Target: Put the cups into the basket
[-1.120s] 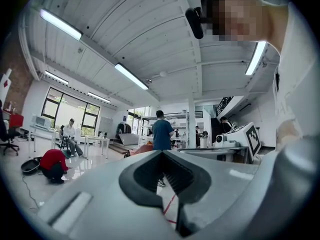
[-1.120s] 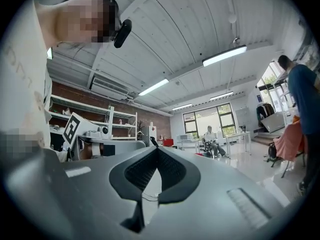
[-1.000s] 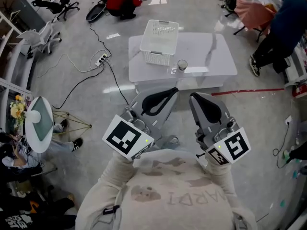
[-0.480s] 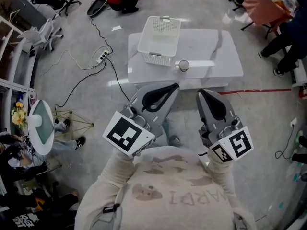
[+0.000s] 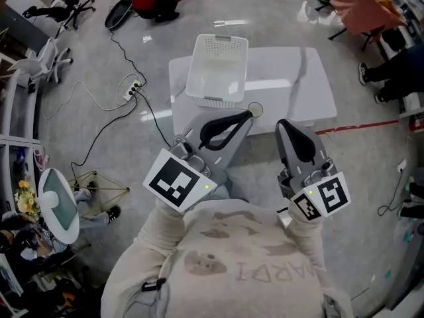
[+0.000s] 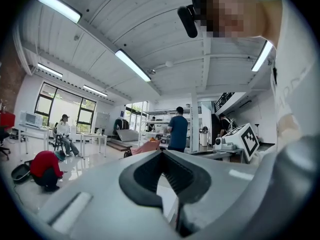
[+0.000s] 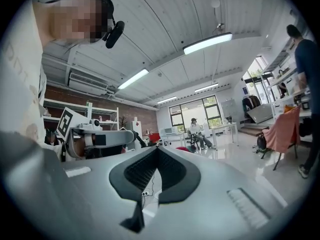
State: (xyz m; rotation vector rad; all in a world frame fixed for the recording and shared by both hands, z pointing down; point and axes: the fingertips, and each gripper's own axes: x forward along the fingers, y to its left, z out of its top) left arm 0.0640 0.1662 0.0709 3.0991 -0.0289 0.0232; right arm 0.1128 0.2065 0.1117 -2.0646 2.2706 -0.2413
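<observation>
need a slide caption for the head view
Left gripper and right gripper, jaws shut and empty, raised before a white table bearing a basket and one cup.

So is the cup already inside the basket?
No, the basket looks empty in the head view, and the cup stands on the white table just outside the basket's near corner.

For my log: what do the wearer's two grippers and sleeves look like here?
Both the left gripper and right gripper have light grey bodies with black ribbed pads lining the jaws. Each carries a white cube printed with black square markers. The sleeves are pale beige sweatshirt fabric.
</observation>
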